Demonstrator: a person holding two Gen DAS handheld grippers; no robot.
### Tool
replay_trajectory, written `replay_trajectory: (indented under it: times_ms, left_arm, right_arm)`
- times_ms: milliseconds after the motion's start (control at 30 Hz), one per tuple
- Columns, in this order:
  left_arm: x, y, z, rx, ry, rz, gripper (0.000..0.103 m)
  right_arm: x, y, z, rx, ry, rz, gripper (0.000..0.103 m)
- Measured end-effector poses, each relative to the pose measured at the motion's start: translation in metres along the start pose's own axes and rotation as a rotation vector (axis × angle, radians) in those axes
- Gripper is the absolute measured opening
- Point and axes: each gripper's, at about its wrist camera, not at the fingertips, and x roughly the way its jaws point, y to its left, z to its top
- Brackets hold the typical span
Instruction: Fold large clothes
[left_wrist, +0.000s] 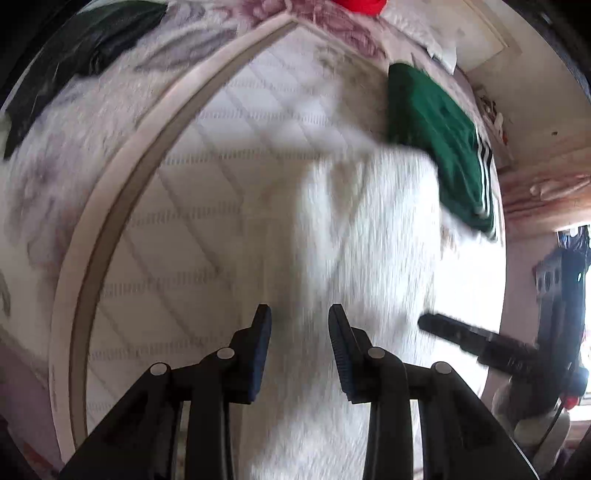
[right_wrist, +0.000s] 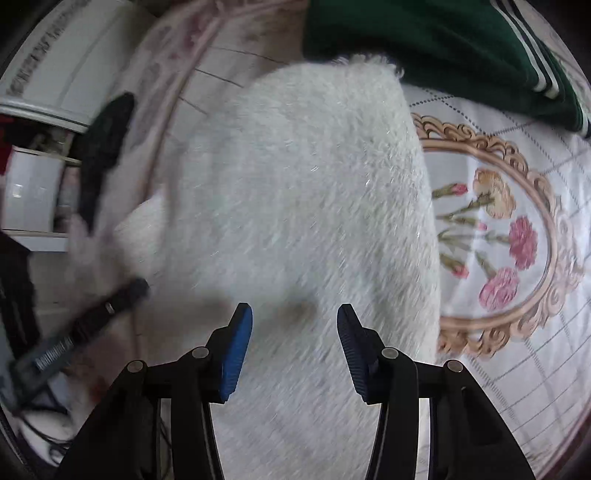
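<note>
**Left wrist view: both jaws parted over the white fuzzy garment**

Left wrist view shows my left gripper (left_wrist: 300, 347) hanging over the white fuzzy garment (left_wrist: 369, 236), which lies spread on the quilted bed cover (left_wrist: 207, 192). Its jaws are parted, with nothing between them. My right gripper (right_wrist: 294, 350) hovers over the same garment (right_wrist: 295, 192), jaws also apart and empty; its dark finger shows at the right of the left view. A folded green garment with white stripes (left_wrist: 439, 147) lies at the white one's far edge, seemingly touching it. I judge I am between folds, placing myself for a fresh grip. Next I need each pair of jaws down on an edge or corner, pinching only one layer before lifting it across.
</note>
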Motion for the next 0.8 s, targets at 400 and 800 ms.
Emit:
replay_trajectory:
  times_ms: [400,800]
  left_arm:
    - [0.058,0.031,-0.019,-0.056,0.072,0.042,0.035]
    - [-0.043,0.051,-0.118,-0.250,0.060,-0.125,0.058]
  right_arm:
    - [0.089,0.035,-0.001,-0.081,0.150,-0.235,0.051]
    - [-0.017,-0.021,-0.078,0.049,0.122,0.001,0.071]
